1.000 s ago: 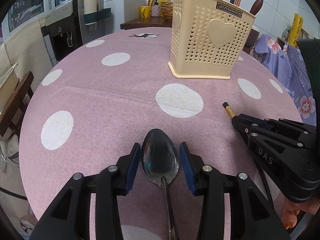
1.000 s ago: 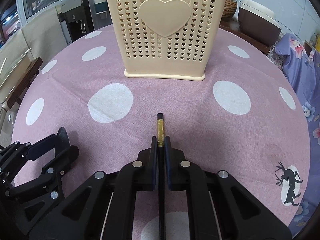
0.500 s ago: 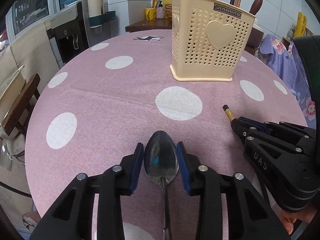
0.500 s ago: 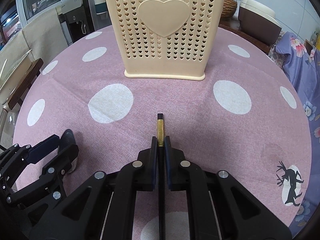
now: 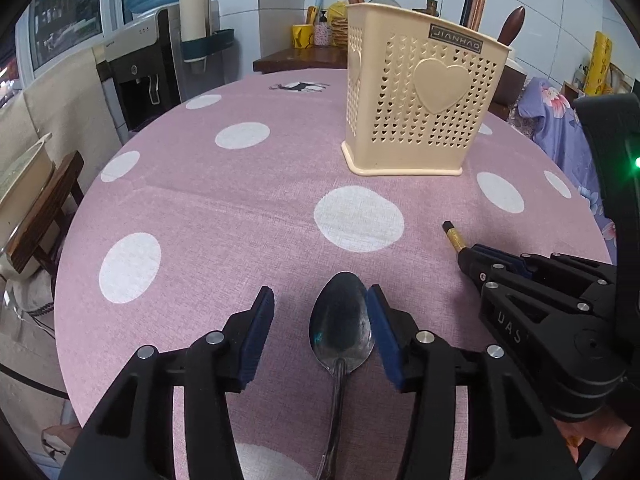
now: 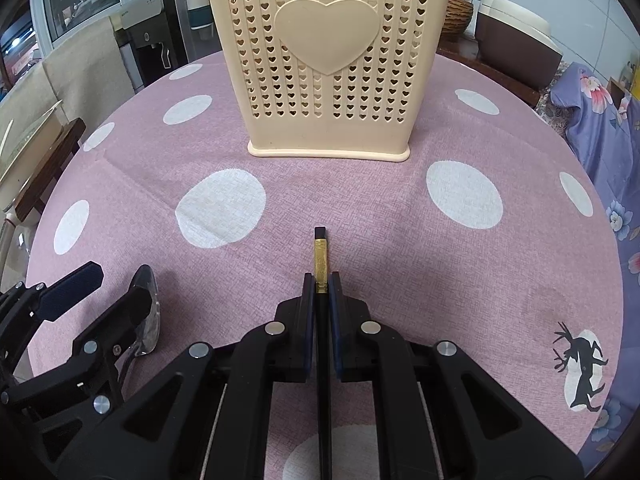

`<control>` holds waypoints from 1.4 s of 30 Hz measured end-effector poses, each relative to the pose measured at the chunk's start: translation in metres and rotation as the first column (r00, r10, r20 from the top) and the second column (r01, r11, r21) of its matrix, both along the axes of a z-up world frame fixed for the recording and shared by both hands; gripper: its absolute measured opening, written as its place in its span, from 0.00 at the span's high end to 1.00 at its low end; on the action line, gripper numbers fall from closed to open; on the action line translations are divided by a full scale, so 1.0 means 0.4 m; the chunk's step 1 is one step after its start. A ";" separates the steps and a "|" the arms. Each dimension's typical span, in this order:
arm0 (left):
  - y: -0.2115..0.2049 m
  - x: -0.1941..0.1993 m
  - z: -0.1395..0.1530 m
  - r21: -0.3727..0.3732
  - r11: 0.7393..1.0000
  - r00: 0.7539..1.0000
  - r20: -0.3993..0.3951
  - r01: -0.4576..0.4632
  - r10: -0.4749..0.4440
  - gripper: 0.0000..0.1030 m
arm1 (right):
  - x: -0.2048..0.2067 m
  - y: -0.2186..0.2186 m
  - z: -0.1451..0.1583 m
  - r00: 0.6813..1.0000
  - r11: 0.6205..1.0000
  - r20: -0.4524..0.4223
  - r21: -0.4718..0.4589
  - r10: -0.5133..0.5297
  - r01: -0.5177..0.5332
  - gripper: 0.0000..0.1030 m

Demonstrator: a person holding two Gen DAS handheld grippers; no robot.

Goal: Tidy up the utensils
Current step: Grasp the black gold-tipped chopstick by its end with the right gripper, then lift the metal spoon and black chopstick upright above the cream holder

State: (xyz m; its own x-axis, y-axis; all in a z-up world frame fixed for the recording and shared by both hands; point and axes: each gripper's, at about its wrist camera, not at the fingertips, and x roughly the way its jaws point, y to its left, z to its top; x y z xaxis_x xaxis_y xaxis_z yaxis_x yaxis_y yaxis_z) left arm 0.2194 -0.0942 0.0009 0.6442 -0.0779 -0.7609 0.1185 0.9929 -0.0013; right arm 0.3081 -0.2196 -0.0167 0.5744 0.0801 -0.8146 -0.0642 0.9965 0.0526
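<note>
Left gripper (image 5: 320,312) jaws just opening, released around spoon (image 5: 342,326) at lower centre; right gripper (image 6: 321,280) jaws clenched on chopstick (image 6: 320,252); holder (image 6: 326,60) top centre on counter (image 6: 360,208).

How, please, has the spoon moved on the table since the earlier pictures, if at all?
Cannot tell: the spoon sits at much the same spot below the big white dot, while the left gripper has just been opening around it.

Left tongs (image 5: 320,320) newly spread — spoon (image 5: 342,328) loose between the pads, nearer the right-hand one.
</note>
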 end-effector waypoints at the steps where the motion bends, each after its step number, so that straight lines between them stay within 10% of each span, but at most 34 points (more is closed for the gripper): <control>1: -0.003 -0.001 0.000 0.001 1.000 1.000 -0.001 0.006 -0.006 0.53 | 0.000 -0.001 0.000 1.000 1.000 0.000 0.002 0.000 0.000 0.92; 18: -0.033 0.015 -0.038 0.039 0.997 0.997 -0.040 0.072 -0.071 0.64 | 0.002 -0.004 0.001 1.000 1.000 0.000 0.014 -0.003 0.003 0.92; 32: 0.007 0.015 0.040 -0.135 0.986 0.995 0.037 0.095 -0.091 0.64 | 0.006 -0.030 0.013 1.000 0.992 0.002 0.123 -0.008 0.008 0.92; 42: 0.024 0.027 0.119 -0.193 0.972 0.988 0.100 0.131 -0.114 0.64 | -0.046 -0.059 0.160 0.989 0.979 0.146 0.204 -0.004 -0.026 0.92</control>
State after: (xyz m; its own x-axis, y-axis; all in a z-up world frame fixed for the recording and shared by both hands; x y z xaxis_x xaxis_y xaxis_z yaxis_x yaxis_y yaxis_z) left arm 0.2303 -0.0846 0.0484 0.6842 -0.3038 -0.6630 0.2476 0.9519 -0.1806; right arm 0.2897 -0.2433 0.0474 0.6833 0.2438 -0.6882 -0.0974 0.9646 0.2449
